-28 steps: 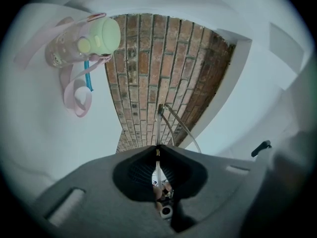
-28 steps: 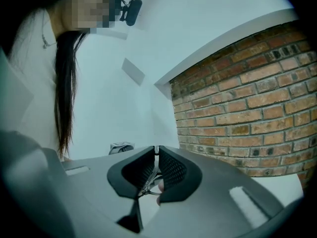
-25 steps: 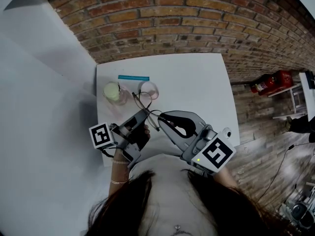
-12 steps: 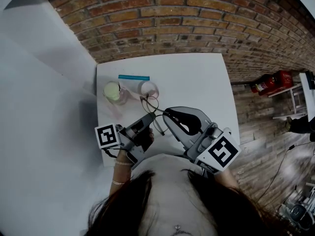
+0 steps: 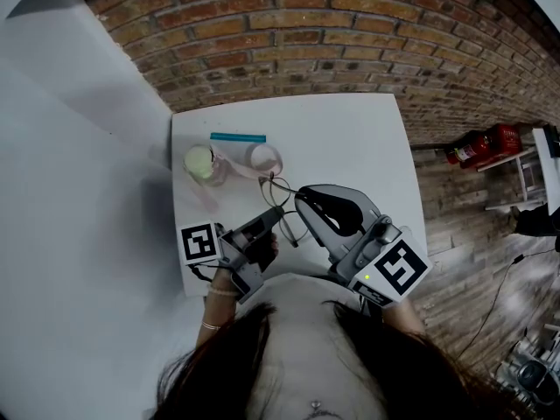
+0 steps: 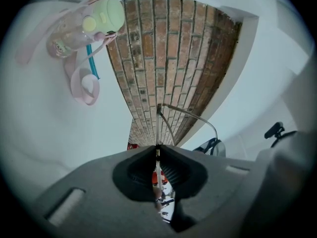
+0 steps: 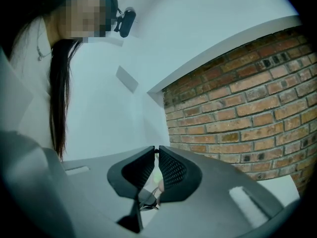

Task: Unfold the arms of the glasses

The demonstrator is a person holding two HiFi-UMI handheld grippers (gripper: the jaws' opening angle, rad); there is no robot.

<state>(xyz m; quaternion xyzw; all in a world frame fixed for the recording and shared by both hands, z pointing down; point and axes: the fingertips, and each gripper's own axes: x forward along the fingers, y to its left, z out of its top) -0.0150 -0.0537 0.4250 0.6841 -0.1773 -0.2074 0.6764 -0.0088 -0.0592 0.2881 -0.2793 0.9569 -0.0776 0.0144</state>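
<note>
Left gripper and right gripper jaws each pinched the glasses — held above the worktop

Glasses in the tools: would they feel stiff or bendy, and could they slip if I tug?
The glasses probably weigh very little: the frame is thin wire. The arm likely flexes, since it curves away from the left tool, which pinches it. Such a thin wire might slip or twist under a tug.
</note>
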